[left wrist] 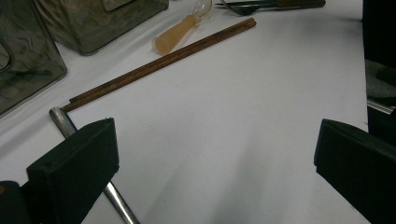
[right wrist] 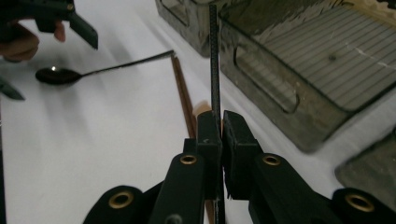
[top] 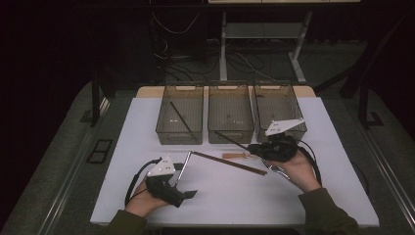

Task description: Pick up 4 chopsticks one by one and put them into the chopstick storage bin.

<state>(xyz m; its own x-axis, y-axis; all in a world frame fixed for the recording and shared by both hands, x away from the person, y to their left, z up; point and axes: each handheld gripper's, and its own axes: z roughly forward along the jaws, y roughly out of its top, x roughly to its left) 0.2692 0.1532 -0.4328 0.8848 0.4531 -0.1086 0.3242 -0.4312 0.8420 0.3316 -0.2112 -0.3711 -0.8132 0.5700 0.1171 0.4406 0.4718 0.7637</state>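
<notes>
The thin black chopstick [right wrist: 214, 60] is pinched between the fingers [right wrist: 208, 140] of the right gripper [top: 271, 147], its free end pointing away toward the three clear bins at the twelve o'clock edge of the tabletop [top: 313, 196]; in the high view it runs as a dark line [top: 232, 141] from the gripper toward ten o'clock, lifted off the surface near the front wall of the middle bin [top: 230, 134]. This looks like the carry step of a sorting job: the stick is gripped and raised, not yet dropped. The left bin [top: 179, 137] already holds a similar black stick [top: 181, 117], so the next move probably calls for swinging the held one across toward ten o'clock, tipping it over that bin's rim and letting go. On the tabletop lie a brown wooden chopstick [top: 230, 162], a pale-handled utensil [left wrist: 180, 35], a fork [top: 276, 169] under the right hand and a metal spoon [right wrist: 93, 72]. The left gripper [top: 171, 188] waits at seven o'clock, its fingers [left wrist: 77, 163] spread wide and released, the spoon's handle just beside them.
</notes>
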